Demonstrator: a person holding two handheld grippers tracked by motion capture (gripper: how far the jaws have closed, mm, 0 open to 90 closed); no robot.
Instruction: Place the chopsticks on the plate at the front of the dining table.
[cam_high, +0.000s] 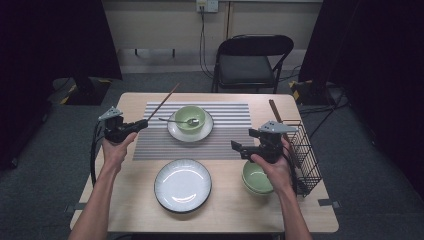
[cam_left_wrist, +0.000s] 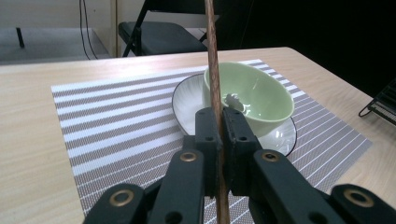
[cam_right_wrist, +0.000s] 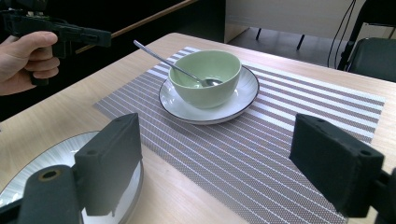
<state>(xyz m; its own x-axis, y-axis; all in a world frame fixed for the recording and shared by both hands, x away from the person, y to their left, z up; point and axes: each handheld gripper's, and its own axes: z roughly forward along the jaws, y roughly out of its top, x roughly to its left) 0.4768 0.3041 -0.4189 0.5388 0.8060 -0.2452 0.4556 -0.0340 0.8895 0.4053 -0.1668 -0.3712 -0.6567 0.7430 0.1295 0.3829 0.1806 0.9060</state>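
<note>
My left gripper (cam_high: 144, 123) hovers over the table's left side, shut on a brown wooden chopstick (cam_high: 165, 102) that slants up and away over the far edge. In the left gripper view the chopstick (cam_left_wrist: 212, 56) stands pinched between the jaws (cam_left_wrist: 220, 119). Just beyond it a green bowl (cam_high: 190, 117) with a metal spoon (cam_high: 172, 120) sits on a white saucer (cam_high: 173, 131), on a striped placemat (cam_high: 225, 140). My right gripper (cam_high: 235, 146) waits open at the mat's right edge, jaws wide (cam_right_wrist: 224, 158) and holding nothing.
A large white plate (cam_high: 182, 186) lies at the front centre. Stacked green bowls (cam_high: 255, 180) sit under my right hand. A black wire basket (cam_high: 306, 152) with another brown stick (cam_high: 276, 111) stands at the right edge. A black chair (cam_high: 250, 60) is behind the table.
</note>
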